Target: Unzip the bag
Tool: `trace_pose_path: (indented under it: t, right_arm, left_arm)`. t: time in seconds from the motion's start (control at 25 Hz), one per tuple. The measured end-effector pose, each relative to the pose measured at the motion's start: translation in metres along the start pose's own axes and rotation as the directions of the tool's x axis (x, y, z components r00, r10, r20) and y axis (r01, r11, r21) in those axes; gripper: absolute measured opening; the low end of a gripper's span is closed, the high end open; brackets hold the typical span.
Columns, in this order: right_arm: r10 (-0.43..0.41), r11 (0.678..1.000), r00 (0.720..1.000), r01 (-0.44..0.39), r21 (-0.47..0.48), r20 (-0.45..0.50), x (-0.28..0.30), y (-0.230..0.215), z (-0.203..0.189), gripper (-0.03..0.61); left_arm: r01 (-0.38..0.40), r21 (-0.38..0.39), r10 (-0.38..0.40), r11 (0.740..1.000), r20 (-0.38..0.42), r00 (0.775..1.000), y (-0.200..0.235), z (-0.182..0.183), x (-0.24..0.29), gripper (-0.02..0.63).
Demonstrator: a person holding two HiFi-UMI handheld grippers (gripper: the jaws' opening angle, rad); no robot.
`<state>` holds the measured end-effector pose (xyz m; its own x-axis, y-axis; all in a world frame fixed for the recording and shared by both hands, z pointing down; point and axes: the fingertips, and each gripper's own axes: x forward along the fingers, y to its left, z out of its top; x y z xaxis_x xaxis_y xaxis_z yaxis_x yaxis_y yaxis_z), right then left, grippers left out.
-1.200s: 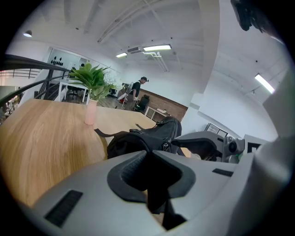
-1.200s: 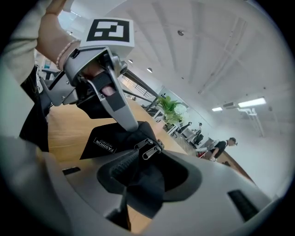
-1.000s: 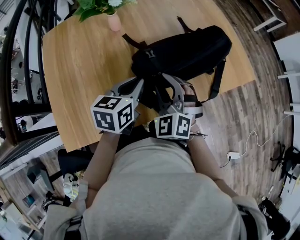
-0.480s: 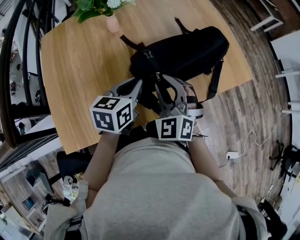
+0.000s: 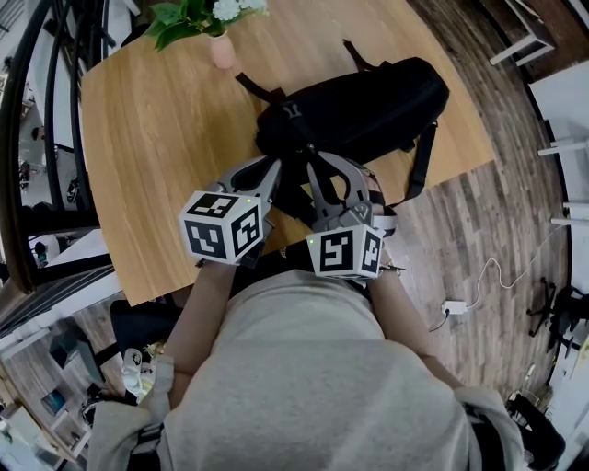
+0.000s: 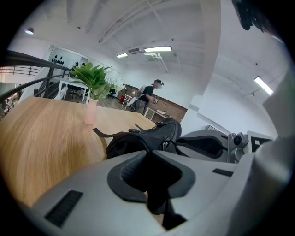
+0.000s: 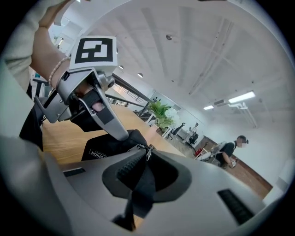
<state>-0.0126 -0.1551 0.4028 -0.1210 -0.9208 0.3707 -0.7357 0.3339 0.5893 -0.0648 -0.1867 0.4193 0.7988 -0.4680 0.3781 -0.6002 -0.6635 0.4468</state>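
Head view: the bag [image 5: 368, 101] lies across the table [image 5: 156, 138], with a plant [image 5: 189, 14] at the far-left corner. Both claws are in at the bag's near end, left gripper [image 5: 271, 170] and right gripper [image 5: 316, 170] side by side and close together.

Left gripper view: the jaws are clenched on a black strap [image 6: 156, 203] that drops out below them, and the bag sits just beyond on the wood.

Right gripper view: the jaws have just been closing and now pinch a black strip [image 7: 142, 189]. The metal zipper pull [image 7: 147, 150] is right at their tips, and the left gripper shows up on the left.
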Motion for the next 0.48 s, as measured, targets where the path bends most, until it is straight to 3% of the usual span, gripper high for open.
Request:
trace_pose_path:
  t: [0.24, 0.48]
  right_arm:
    - [0.029, 0.996, 1.000, -0.029, 0.089, 0.003, 0.0074, -0.0032, 0.0005, 0.055]
    - [0.040, 0.993, 0.999, -0.039, 0.112, -0.010, 0.0095, -0.0048, -0.0029, 0.014]
  left_arm:
    - [0.004, -0.002, -0.004, 1.000, 0.000, 1.000, -0.0010, -0.0003, 0.0006, 0.049]
    - [0.011, -0.006, -0.011, 1.000, -0.001, 1.000, -0.0002, 0.0000, 0.0009, 0.049]
